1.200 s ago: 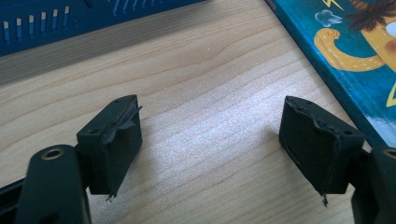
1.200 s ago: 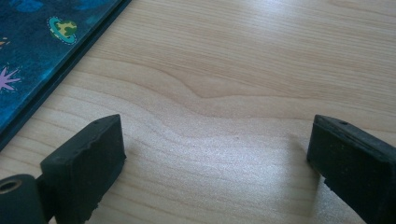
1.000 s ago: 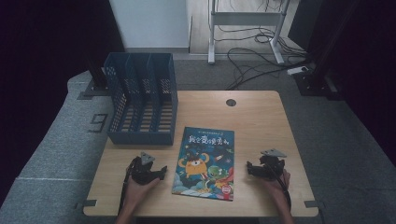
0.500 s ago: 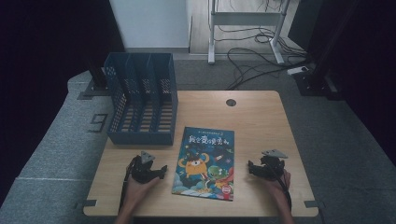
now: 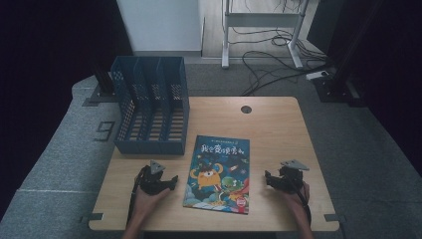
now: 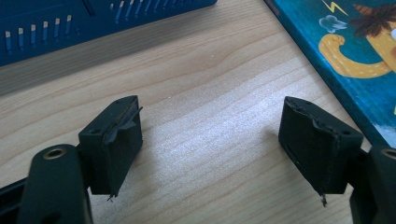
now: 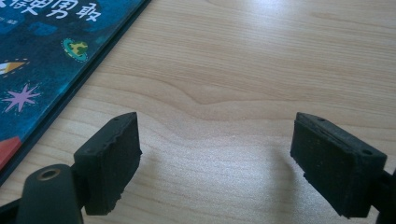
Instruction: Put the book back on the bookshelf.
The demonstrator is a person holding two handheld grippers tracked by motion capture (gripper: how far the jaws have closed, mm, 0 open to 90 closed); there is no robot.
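— How did the surface (image 5: 278, 124) look?
— Bare wood lay beyond the book and to its right; the blue file rack (image 5: 152, 104) filled the far left corner.
— And the book (image 5: 219, 174)?
— It lay flat near the front edge, cover up, long axis running front to back, title end pointing away and leaning slightly right.
— The tongs?
— The left tongs (image 5: 171, 181) and right tongs (image 5: 268, 180) flanked it, both gaping, gripping nothing.
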